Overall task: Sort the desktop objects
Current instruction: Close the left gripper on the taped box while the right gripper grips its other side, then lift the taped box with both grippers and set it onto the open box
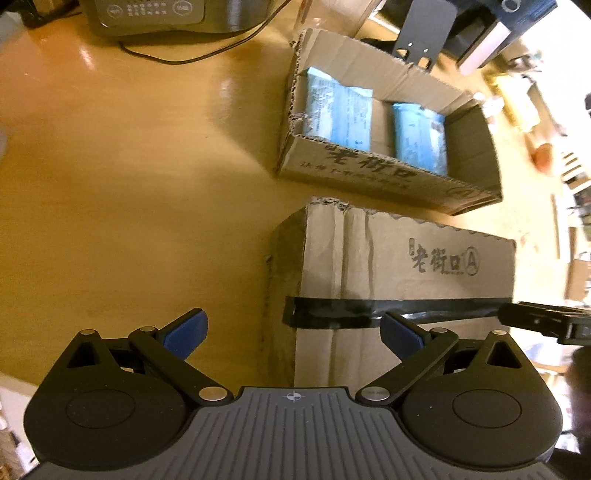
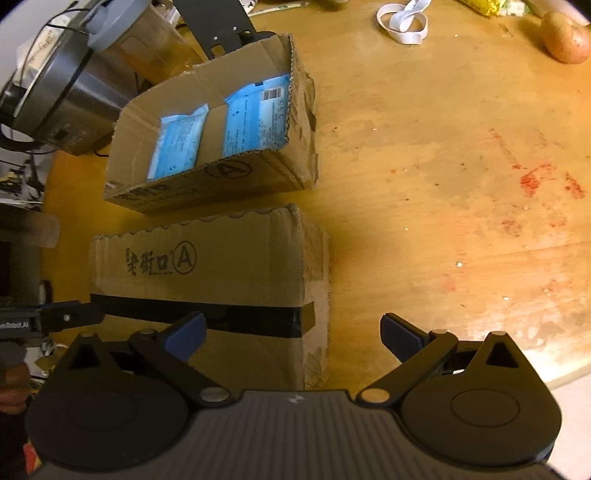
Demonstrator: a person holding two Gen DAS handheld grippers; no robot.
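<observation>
An open cardboard box [image 1: 369, 173] [image 2: 221, 177] holds two blue packets [image 1: 340, 110] [image 2: 255, 114] side by side. A closed cardboard box [image 1: 406, 266] [image 2: 221, 258] with black tape lies in front of it. My left gripper [image 1: 293, 332] is open and empty over the closed box's left edge. My right gripper [image 2: 293, 332] is open and empty over the same box's right edge. Each gripper's tip shows at the edge of the other view.
A wooden table [image 2: 443, 184] carries a metal appliance [image 1: 147, 16] [image 2: 55, 99] with a cord at the back, a black bracket [image 2: 218, 22], a white band [image 2: 402, 22] and a potato [image 2: 565, 37] at the far right. Red stains mark the right side.
</observation>
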